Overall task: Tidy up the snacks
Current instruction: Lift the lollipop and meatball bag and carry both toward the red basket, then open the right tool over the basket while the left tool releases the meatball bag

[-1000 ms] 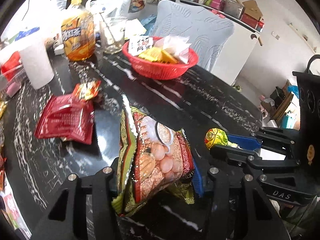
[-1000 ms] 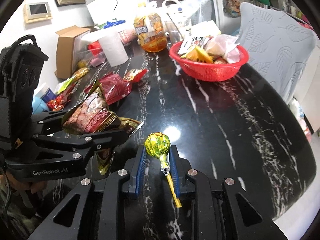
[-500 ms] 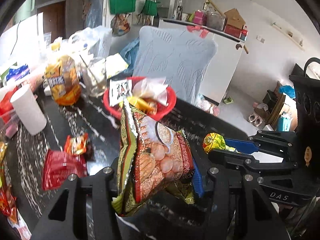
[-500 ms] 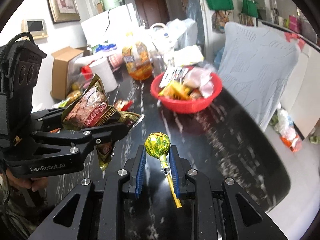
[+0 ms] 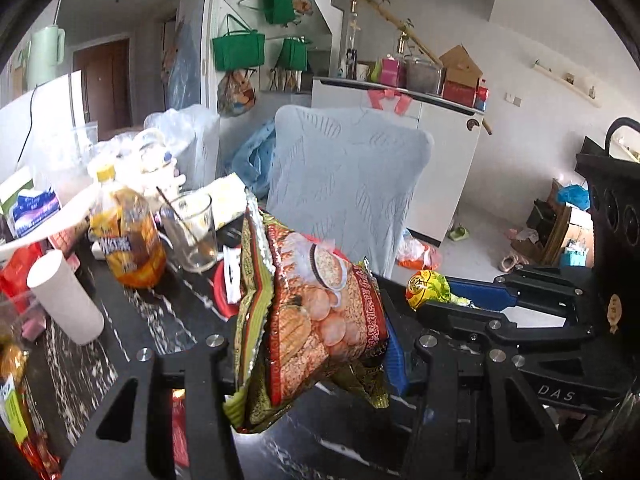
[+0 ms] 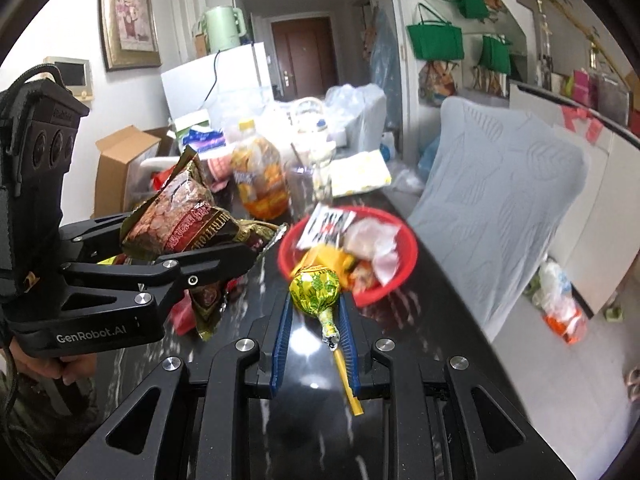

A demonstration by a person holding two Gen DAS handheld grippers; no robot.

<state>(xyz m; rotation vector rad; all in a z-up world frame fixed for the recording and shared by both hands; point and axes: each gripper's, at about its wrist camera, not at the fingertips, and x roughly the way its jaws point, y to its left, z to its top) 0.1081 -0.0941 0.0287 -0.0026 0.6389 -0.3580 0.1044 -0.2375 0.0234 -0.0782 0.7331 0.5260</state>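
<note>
My left gripper (image 5: 316, 344) is shut on a red and green snack packet (image 5: 316, 320) and holds it up above the black marble table (image 5: 140, 320). It also shows in the right wrist view (image 6: 180, 224). My right gripper (image 6: 314, 312) is shut on a yellow-green lollipop (image 6: 316, 288) with its stick pointing back; the lollipop also shows in the left wrist view (image 5: 426, 290). A red basket (image 6: 392, 280) with several snacks stands on the table just beyond both grippers. In the left wrist view the packet hides most of the basket (image 5: 220, 288).
An orange drink bottle (image 5: 128, 244), a glass (image 5: 192, 232) and a white paper cup (image 5: 68, 300) stand at the table's left. More red snack packets lie at the left edge (image 5: 16, 272). A grey-covered chair (image 6: 500, 200) stands beyond the table at the right.
Both grippers have risen and moved forward with their snacks toward the red basket. The view has tilted up, so less of the table shows.
</note>
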